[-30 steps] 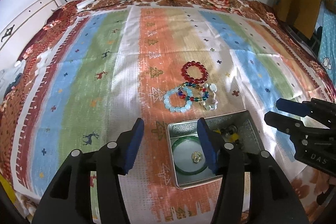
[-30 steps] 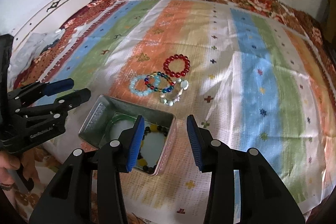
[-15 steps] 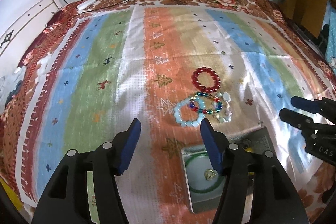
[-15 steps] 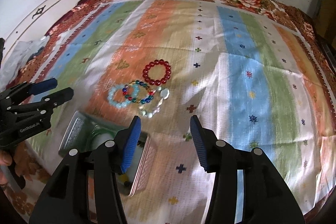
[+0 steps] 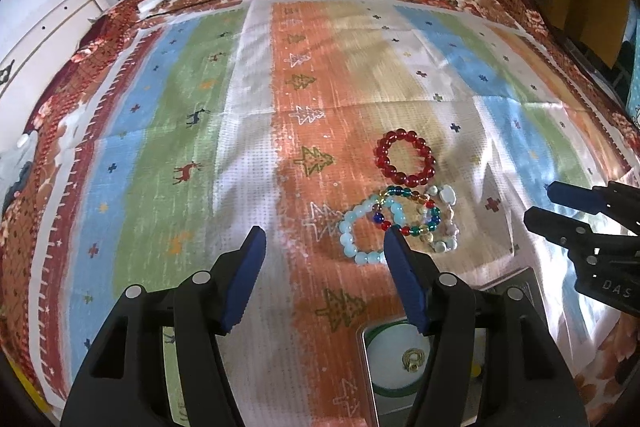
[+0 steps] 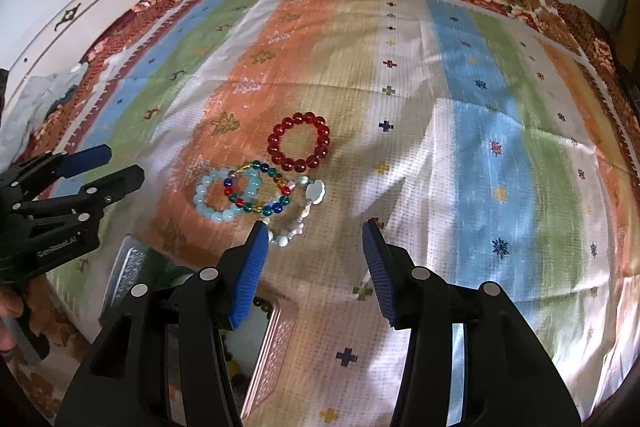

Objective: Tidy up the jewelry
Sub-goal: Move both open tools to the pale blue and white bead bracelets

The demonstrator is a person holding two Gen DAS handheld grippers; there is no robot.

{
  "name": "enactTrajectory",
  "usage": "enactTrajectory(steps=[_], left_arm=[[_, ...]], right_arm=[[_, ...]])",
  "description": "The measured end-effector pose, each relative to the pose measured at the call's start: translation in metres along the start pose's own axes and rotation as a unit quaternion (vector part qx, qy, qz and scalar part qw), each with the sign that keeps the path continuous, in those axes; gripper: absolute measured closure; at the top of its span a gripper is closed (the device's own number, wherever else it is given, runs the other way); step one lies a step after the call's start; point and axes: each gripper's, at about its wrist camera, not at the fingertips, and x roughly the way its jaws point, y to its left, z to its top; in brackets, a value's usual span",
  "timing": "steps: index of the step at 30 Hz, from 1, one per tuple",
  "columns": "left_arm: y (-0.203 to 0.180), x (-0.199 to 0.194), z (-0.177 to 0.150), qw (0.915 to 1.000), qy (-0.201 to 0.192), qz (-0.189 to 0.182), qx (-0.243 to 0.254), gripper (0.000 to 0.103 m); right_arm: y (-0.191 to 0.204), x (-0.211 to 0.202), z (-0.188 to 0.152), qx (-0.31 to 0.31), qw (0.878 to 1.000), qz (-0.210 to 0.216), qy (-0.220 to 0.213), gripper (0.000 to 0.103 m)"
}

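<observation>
My left gripper [image 5: 322, 275] has its fingers spread wide w/ nothing in them, hanging over the orange stripe of the bed [image 5: 160, 147], toward its near edge. Just right of it is the tin [image 6: 128, 267] at the near edge, already holding some pieces: a green bangle [image 5: 374, 337], a small gold piece [image 5: 412, 361], plus dark and yellow beads I can only half see. So part of the job looks done. Still loose on the spread, approx mid-bed: pale blue bracelet [image 6: 218, 197] overlapped by the multicolour bracelet [image 6: 256, 191], which touches the white stone bracelet [image 6: 304, 211]; the red bracelet [image 6: 299, 142] sits just beyond them, apart. Four left to put away, I reckon. My right gripper [image 6: 314, 267] is also wide open and empty, near the white one.
</observation>
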Motion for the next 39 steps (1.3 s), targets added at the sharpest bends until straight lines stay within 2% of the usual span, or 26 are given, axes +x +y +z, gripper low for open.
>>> enactTrajectory(steps=[4,7,23,39], left_arm=[[0.001,0.01,0.004,0.9999,0.012,-0.004,0.0,0.04],[0.007,0.02,0.006,0.999,0.029,-0.029,-0.02,0.04],[0.019,0.061,0.014,0.9955,0.074,-0.049,-0.033,0.04],[0.019,0.089,0.019,0.994,0.098,-0.047,-0.015,0.04]], right_arm=[[-0.006,0.013,0.004,0.009,1.0,0.0,0.015,0.054],[-0.007,0.02,0.005,0.013,1.0,0.003,0.023,0.054],[-0.015,0.057,0.017,0.023,0.998,0.012,0.06,0.054],[-0.01,0.093,0.029,0.009,0.996,0.005,0.088,0.054]])
